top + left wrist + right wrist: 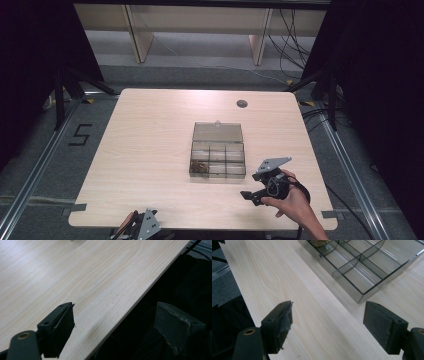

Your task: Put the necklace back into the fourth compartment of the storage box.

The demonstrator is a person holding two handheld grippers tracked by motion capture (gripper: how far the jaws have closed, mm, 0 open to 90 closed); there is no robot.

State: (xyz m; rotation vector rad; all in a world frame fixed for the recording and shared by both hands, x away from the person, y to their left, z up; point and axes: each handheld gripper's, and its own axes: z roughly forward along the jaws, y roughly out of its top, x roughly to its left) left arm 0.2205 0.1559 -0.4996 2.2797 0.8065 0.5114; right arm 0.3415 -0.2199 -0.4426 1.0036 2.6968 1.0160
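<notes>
Brown bits (318, 242) in organizer box (387, 267)

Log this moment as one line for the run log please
left gripper: open, at table near edge | right gripper: open, empty, beside organizer box | box lid open | small brown items in near-left compartment

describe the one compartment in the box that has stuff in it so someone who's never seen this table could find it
On the light wooden table, right of middle, sits a smoky clear organiser box with its lid laid open at the far side. Go to its near-left corner compartment. It holds a brownish heap of small pieces; the neighbouring cells look empty.
</notes>
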